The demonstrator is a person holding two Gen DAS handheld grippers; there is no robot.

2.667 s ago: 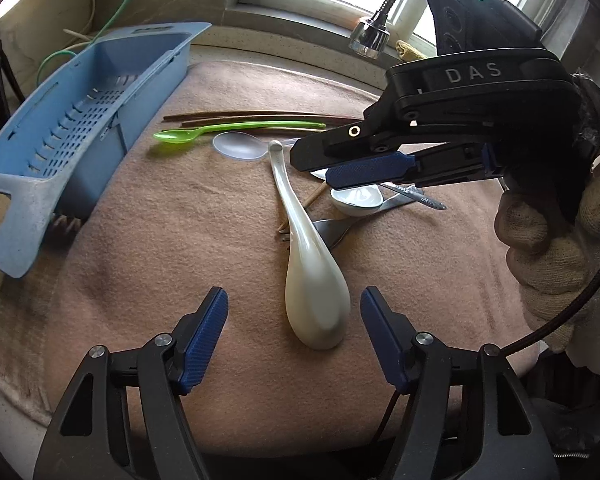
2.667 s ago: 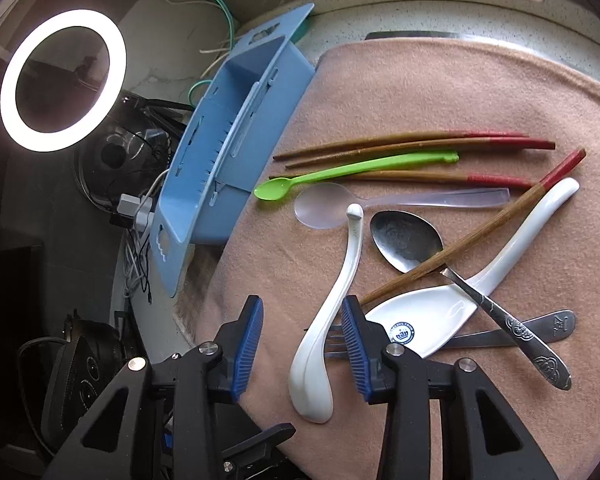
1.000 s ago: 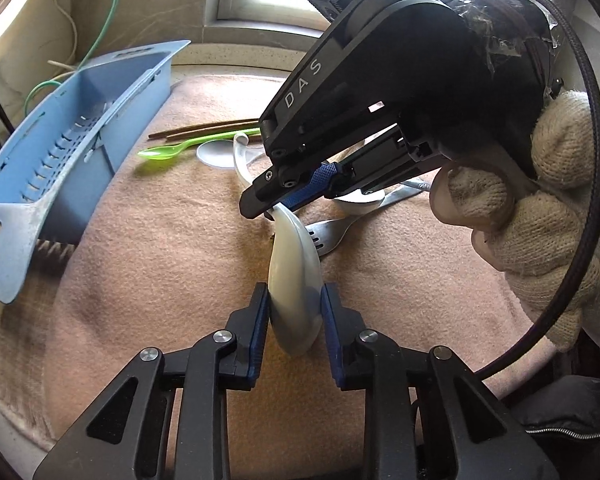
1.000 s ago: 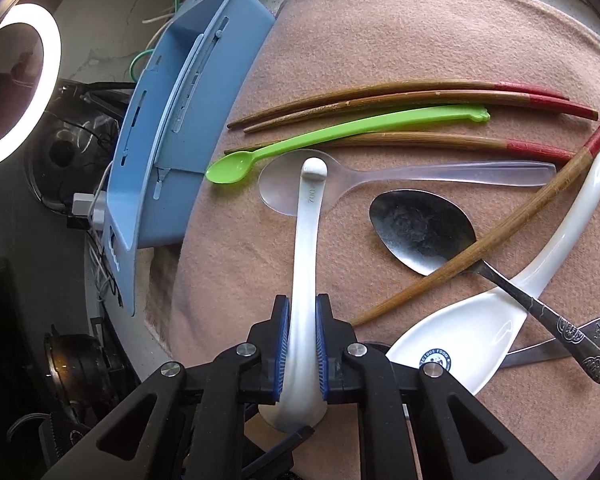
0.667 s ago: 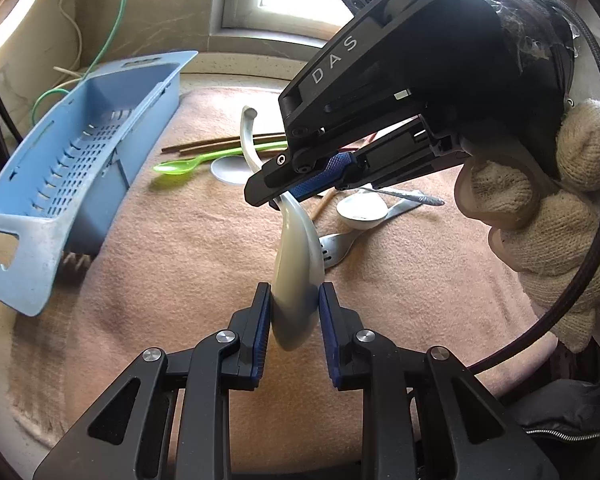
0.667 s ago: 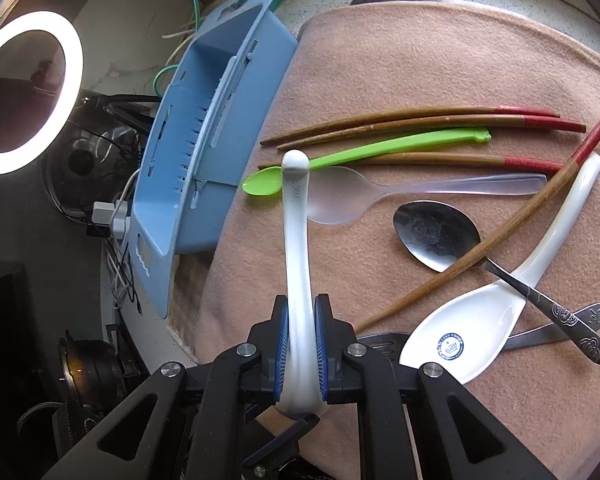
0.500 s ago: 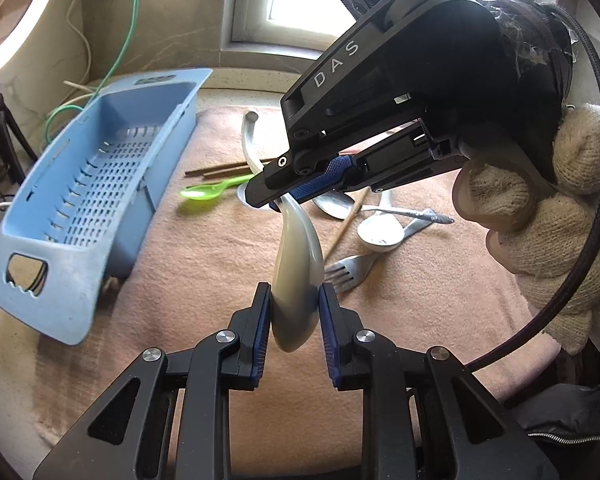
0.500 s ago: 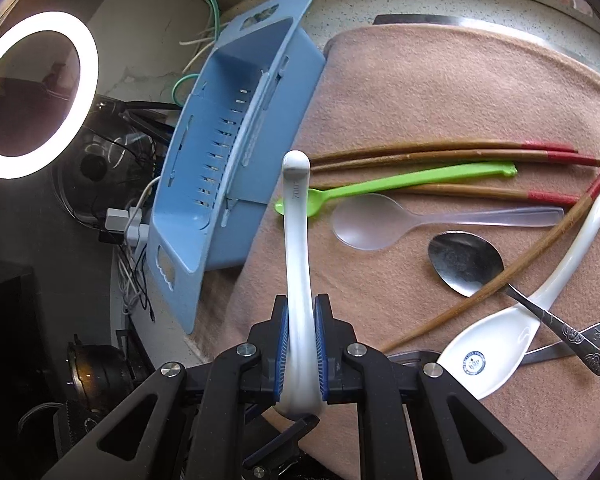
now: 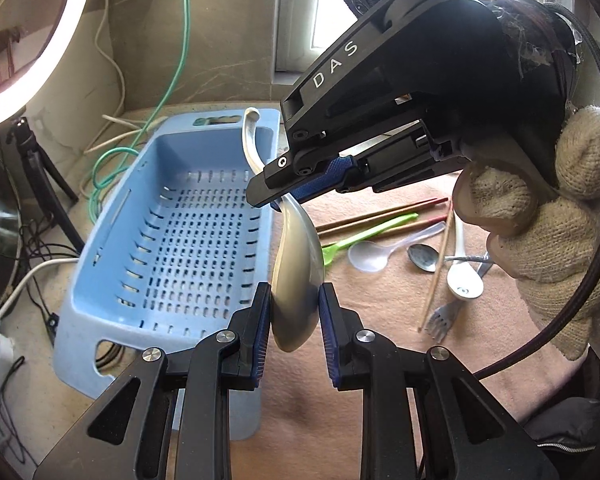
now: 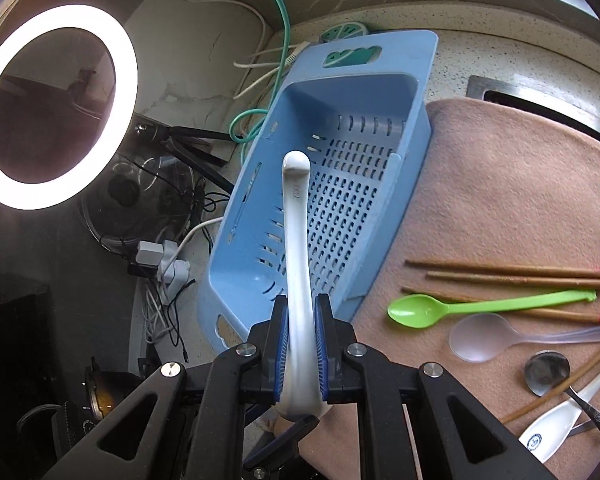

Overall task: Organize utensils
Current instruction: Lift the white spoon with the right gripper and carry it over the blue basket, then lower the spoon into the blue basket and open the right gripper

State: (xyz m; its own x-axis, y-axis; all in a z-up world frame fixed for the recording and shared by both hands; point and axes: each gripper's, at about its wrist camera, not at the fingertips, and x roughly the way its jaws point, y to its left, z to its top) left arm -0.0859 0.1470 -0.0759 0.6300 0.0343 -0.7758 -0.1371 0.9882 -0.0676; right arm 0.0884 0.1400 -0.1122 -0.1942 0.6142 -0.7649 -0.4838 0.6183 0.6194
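White soup spoon [image 9: 296, 280] clamped in both claws, over blue basket [image 9: 112, 312]

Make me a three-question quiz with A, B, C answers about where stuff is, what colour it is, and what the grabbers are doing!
1. Where is the blue basket?
A. beside the cloth
B. on the cloth
C. in the sink

2. What colour is the small plastic spoon beside the chopsticks?
A. red
B. green
C. black

3. What holds the white spoon?
A. nothing
B. only the left gripper
C. both, left gripper and right gripper

Answers:
1 A, it stands off the cloth's edge.
2 B, it is bright green.
3 C, both pairs of pads press on it.
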